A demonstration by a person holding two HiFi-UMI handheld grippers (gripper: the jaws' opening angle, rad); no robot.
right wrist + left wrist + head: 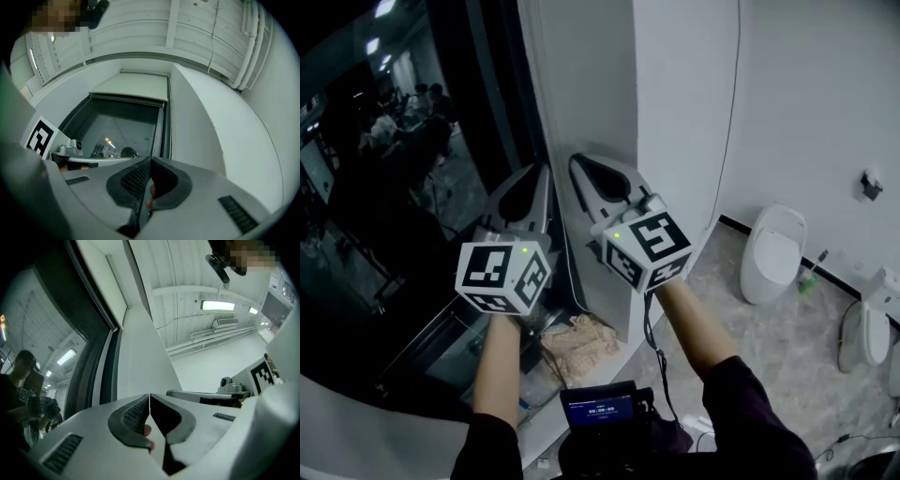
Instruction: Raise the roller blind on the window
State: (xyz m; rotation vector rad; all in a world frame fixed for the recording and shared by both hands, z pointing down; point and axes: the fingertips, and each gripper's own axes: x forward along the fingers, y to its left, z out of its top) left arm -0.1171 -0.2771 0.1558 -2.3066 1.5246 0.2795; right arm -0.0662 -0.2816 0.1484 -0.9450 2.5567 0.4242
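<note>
The roller blind [131, 86] sits rolled high at the top of the window, with dark glass [119, 129] bare below it. Its bead chain [169, 126] runs down the window's right edge beside the white pillar. In the head view both grippers are held up side by side at that edge, tips pointing upward. My left gripper [542, 169] [149, 397] is shut, jaws meeting tip to tip. My right gripper [577, 161] [150, 160] is shut too. Whether the chain is pinched in either one does not show. A thin cord [569, 272] hangs below them along the frame.
The white pillar [675, 94] stands right behind the right gripper. A crumpled cloth [577, 342] lies on the sill. Two toilets [773, 253] [867, 328] and a green brush [809, 277] stand on the floor at right. A small screen device [600, 408] hangs at my chest.
</note>
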